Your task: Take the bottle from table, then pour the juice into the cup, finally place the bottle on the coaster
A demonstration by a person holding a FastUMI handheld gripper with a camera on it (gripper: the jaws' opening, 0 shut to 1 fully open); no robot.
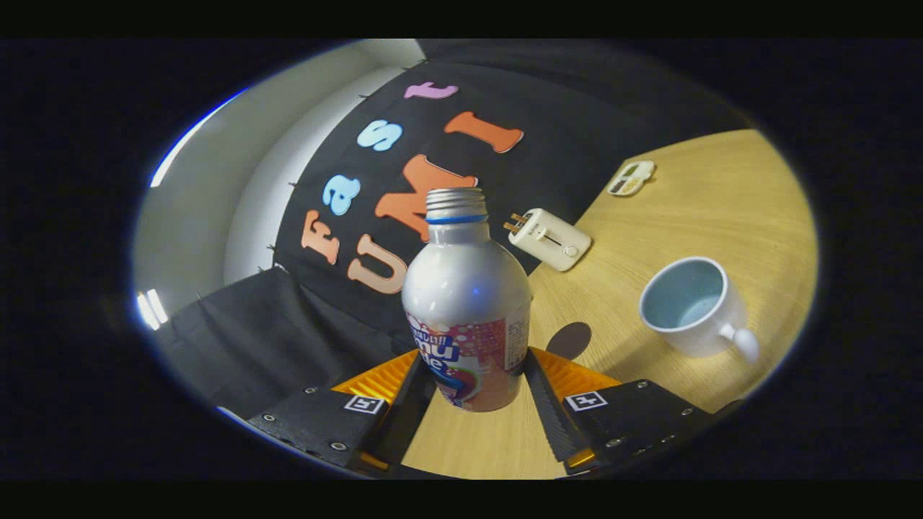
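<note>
A silver aluminium bottle (465, 288) with a pink and blue label and a threaded neck stands upright between my fingers. My gripper (476, 360) is shut on its lower body, one finger pressing each side. The bottle's base hangs a little above the wooden table (721, 209). A white cup (689, 306) with a pale blue inside sits on the table beyond and to the right of the fingers, its handle pointing toward me. A dark round disc (571, 339), apparently the coaster, lies just past the right finger, partly hidden by it.
A cream toaster-shaped object (551, 238) lies near the table's far edge behind the bottle. A small white device (632, 178) sits farther back on the right. Black cloth hangs behind and to the left of the table.
</note>
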